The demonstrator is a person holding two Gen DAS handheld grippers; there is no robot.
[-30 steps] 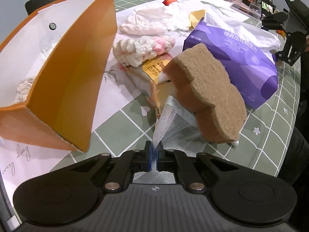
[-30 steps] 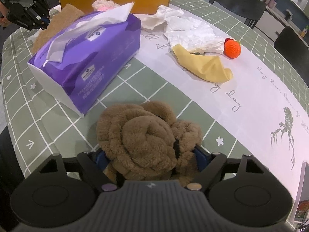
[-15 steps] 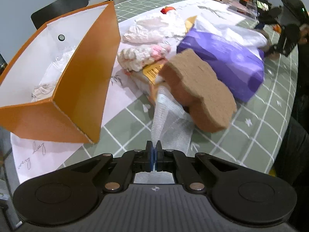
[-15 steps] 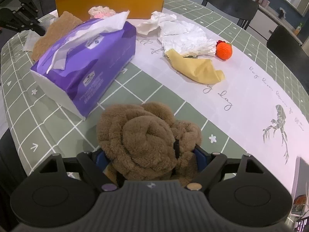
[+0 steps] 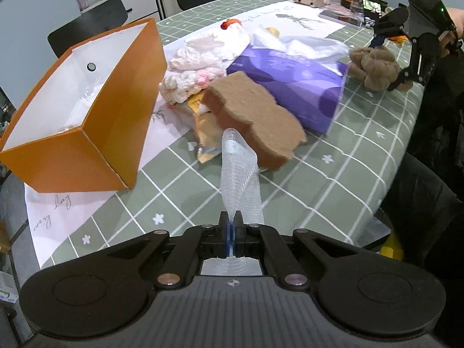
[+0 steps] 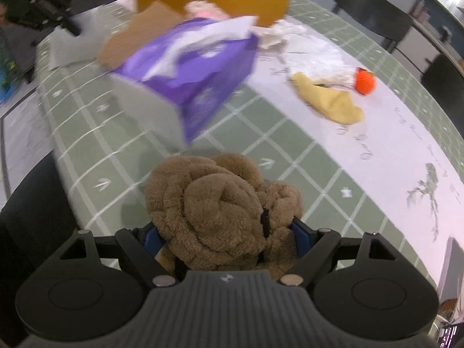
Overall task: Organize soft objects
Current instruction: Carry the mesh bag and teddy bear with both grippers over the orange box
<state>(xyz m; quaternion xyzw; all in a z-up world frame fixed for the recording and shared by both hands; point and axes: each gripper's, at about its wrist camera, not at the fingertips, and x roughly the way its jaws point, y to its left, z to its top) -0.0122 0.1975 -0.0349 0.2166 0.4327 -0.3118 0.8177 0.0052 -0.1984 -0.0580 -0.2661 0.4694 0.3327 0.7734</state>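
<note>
White mesh strip (image 5: 238, 174) is pinched in clenched left tongs (image 5: 231, 226), above the bench (image 5: 333, 179) near orange box (image 5: 87, 133). Brown plush toy (image 6: 223, 211) is gripped by right tongs (image 6: 224, 236).

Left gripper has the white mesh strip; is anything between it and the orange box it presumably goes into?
Nothing visible blocks it. The left gripper is shut on the white mesh strip, and only bare tablecloth lies between it and the orange box, whose top is open. The brown sponge sits behind the strip, away from the box.
</note>
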